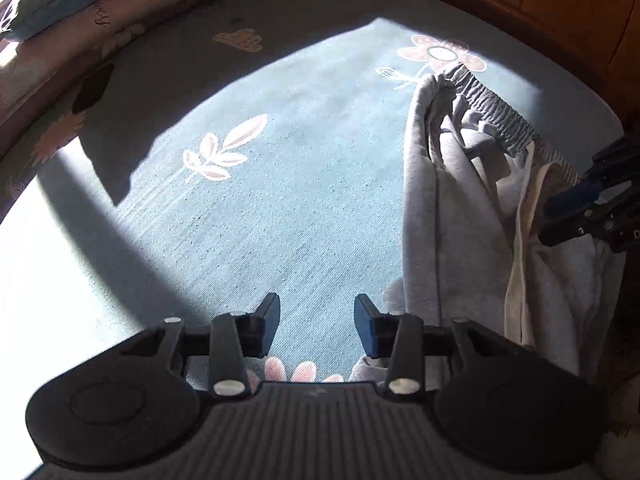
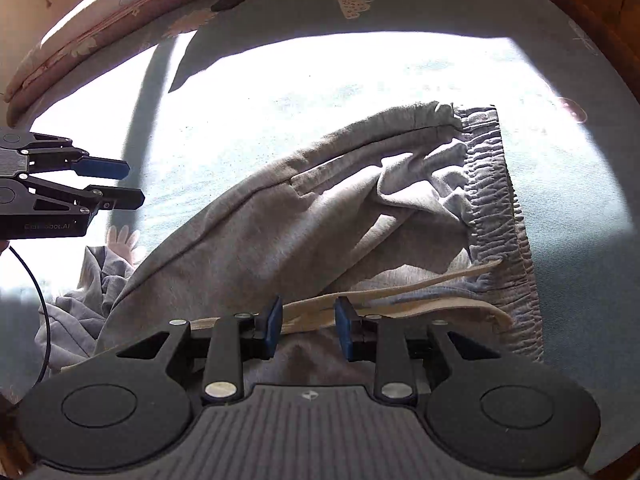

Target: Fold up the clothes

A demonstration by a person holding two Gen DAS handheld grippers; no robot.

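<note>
The trousers (image 2: 304, 216) are grey, one pair, and they lie on the bed sheet (image 1: 280, 208), at the right side of it as the left wrist view shows. The elastic waistband (image 2: 496, 208) is at the far end, and the legs run near and left into a bunch. It looks folded once lengthwise, approx., but the cloth is wrinkled and a cream pocket lining (image 2: 400, 300) sticks out, so the fold is not clean. I judge the task is early: smoothing and the cross folds are left.

Count: 1 pair of trousers, 2 grippers, 1 stack of bedding (image 1: 60, 20) at the far left.

The left gripper (image 1: 317, 320) is partly open w/ nothing between, over bare sheet. The right gripper (image 2: 308, 328) is also partly open, above the lining; pads not pressing, as far as I can see.
</note>
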